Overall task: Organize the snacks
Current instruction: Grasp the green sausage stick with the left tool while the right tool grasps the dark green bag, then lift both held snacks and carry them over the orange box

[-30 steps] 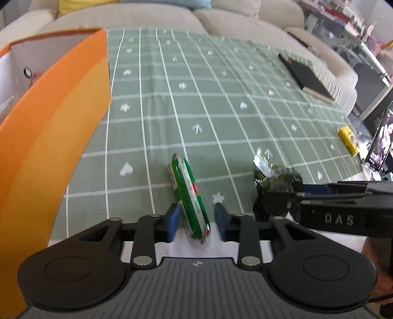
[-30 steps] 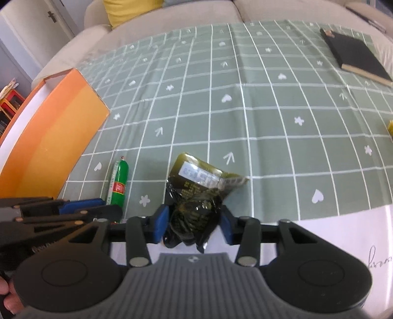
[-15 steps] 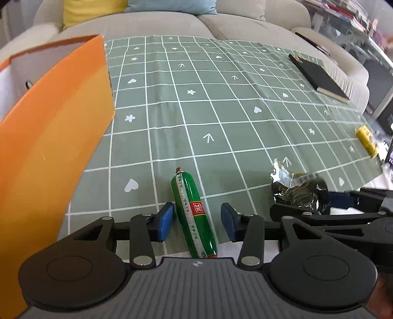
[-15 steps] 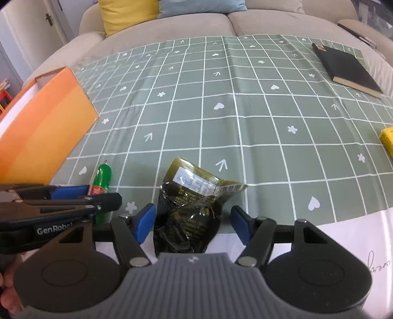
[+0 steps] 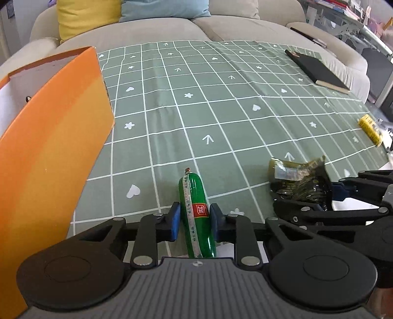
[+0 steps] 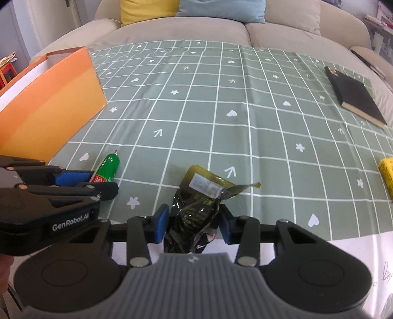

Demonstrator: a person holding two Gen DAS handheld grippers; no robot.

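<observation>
My left gripper (image 5: 194, 222) is shut on a green sausage stick (image 5: 196, 211) with a red label, held near the cloth's front edge; it also shows in the right wrist view (image 6: 108, 169). My right gripper (image 6: 194, 227) is shut on a crumpled dark olive snack packet (image 6: 199, 206), which shows in the left wrist view (image 5: 297, 181) as well. An orange open box (image 5: 51, 157) stands at the left, seen also in the right wrist view (image 6: 49, 108).
A green checked cloth (image 6: 245, 127) covers the table. A black notebook (image 6: 356, 98) lies at the back right. A yellow packet (image 6: 386, 174) lies at the right edge. A sofa with cushions (image 5: 162, 9) is behind.
Both grippers were shut, opened half a second ago, and have shut again on their snacks. Both cameras have pulled back and risen.
</observation>
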